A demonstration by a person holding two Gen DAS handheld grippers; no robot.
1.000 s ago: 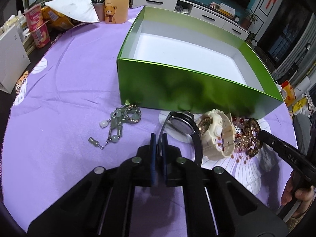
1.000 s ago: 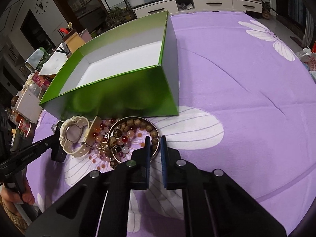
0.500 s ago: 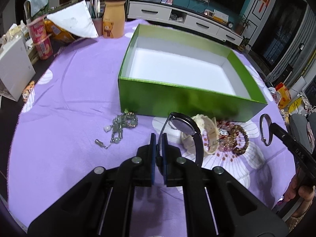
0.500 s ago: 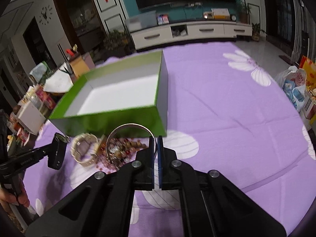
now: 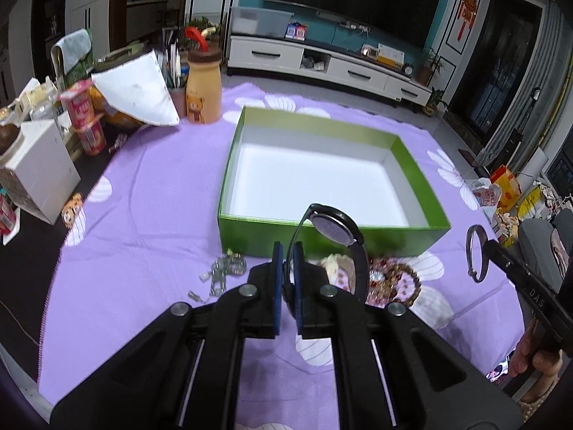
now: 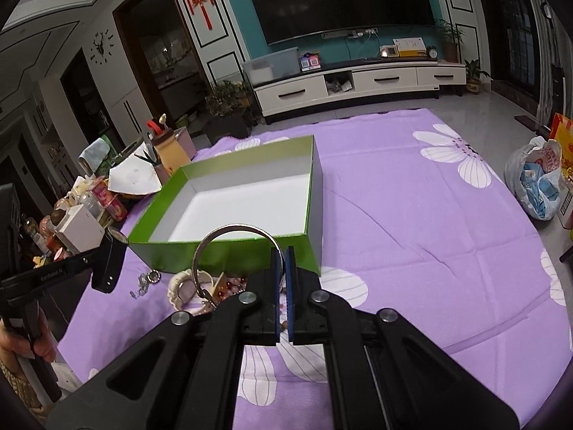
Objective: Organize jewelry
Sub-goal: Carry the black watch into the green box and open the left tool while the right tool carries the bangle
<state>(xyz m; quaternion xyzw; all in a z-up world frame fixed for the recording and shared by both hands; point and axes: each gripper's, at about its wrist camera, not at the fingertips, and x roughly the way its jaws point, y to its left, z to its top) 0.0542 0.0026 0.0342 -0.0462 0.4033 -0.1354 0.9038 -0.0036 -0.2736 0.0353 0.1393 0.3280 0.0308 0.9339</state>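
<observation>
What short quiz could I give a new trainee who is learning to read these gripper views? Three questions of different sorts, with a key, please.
1. True or false: the green box already holds jewelry.
2. Which item is the left gripper clamped on? A) cream watch B) black watch C) jade bracelet
3. Fill in: the right gripper holds a silver ____ clear of the purple tablecloth.

Key: 1 false, its white floor is bare. 2 B; the cream watch and jade bracelet lie on the cloth. 3 bangle.
</observation>
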